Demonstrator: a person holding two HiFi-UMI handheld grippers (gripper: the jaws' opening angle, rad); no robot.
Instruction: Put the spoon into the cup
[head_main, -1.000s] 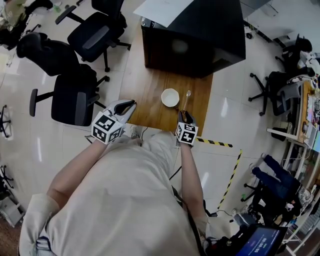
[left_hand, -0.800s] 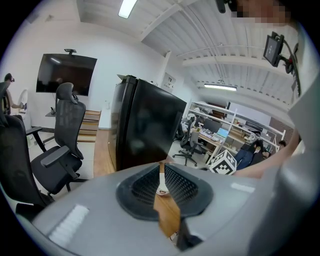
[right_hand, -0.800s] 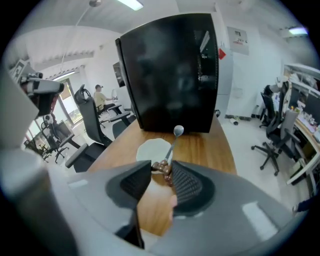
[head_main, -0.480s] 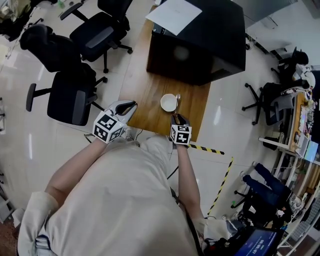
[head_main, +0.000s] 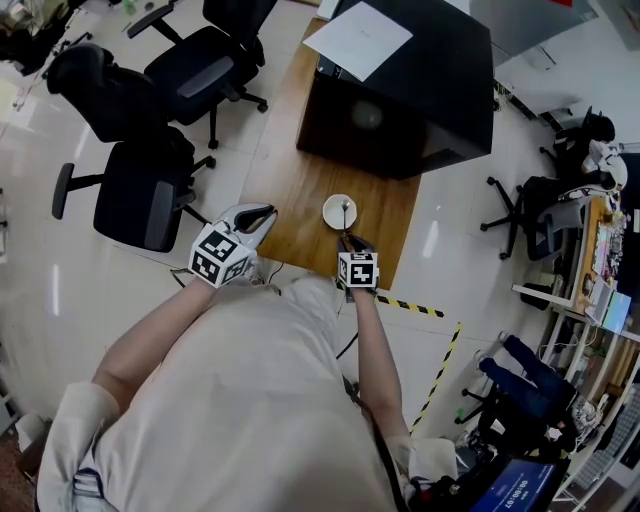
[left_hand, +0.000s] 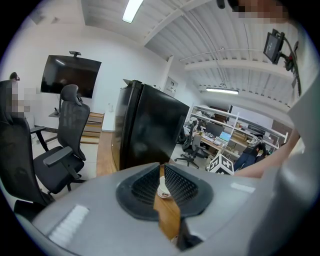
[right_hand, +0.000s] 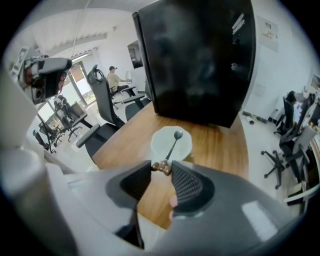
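A small white cup (head_main: 336, 213) stands on the wooden table (head_main: 295, 190), near its front edge. My right gripper (head_main: 348, 240) sits just in front of the cup, shut on the brown end of a metal spoon (head_main: 345, 208). In the right gripper view the spoon (right_hand: 173, 145) slants away from the gripper (right_hand: 161, 168), and its bowl lies inside the cup (right_hand: 159, 143). My left gripper (head_main: 262, 213) hovers at the table's left front corner, jaws together with nothing in them. The left gripper (left_hand: 161, 170) view shows the cup (left_hand: 163, 191) through its narrow slit.
A large black cabinet (head_main: 405, 95) with a sheet of paper (head_main: 358, 40) on top fills the table's far half. Black office chairs (head_main: 140, 190) stand on the floor to the left. Yellow-black tape (head_main: 410, 305) marks the floor by the table's right front corner.
My right gripper has carried the spoon leftward from beside the cup to over it, and the spoon's bowl now sits in the cup. The left gripper has stayed put.
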